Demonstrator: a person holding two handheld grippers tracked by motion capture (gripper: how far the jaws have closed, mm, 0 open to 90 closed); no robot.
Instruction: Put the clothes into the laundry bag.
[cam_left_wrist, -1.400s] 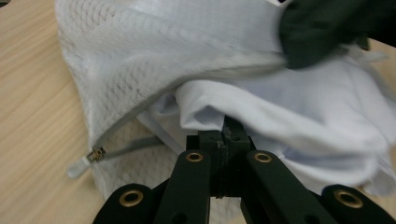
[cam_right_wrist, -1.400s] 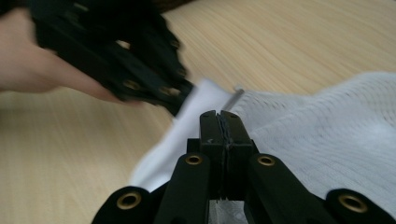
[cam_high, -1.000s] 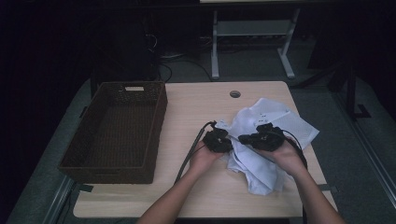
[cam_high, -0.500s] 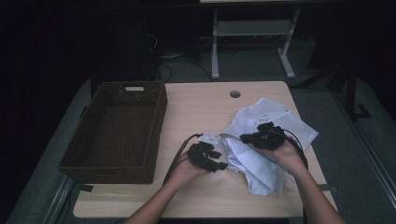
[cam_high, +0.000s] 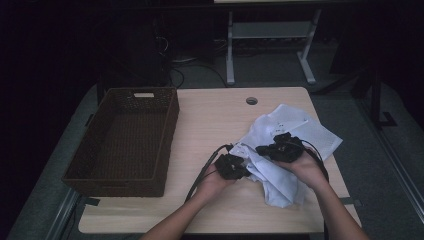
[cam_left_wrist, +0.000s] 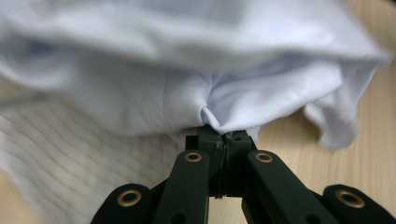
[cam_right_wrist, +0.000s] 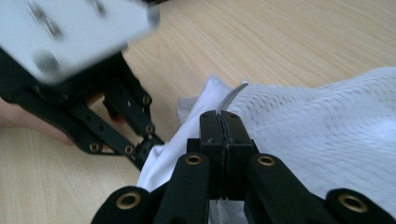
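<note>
One white cloth (cam_high: 287, 150) crumpled on the surface (cam_high: 210, 120) (right half). My two claws both clamped on it: left claw (cam_left_wrist: 224, 135) just closed on a fold, right claw (cam_right_wrist: 225, 122) pinching an edge. One wicker basket (cam_high: 120, 140) left.

High view: fixed above the near edge, facing forward and down over the whole surface (cam_high: 210, 125). Both gripper views ride low and close, each looking along its own jaws. All three share the cloth (cam_high: 285, 145) (cam_left_wrist: 140, 84) (cam_right_wrist: 327, 135); the right gripper view also takes in the left gripper (cam_right_wrist: 140, 154).
</note>
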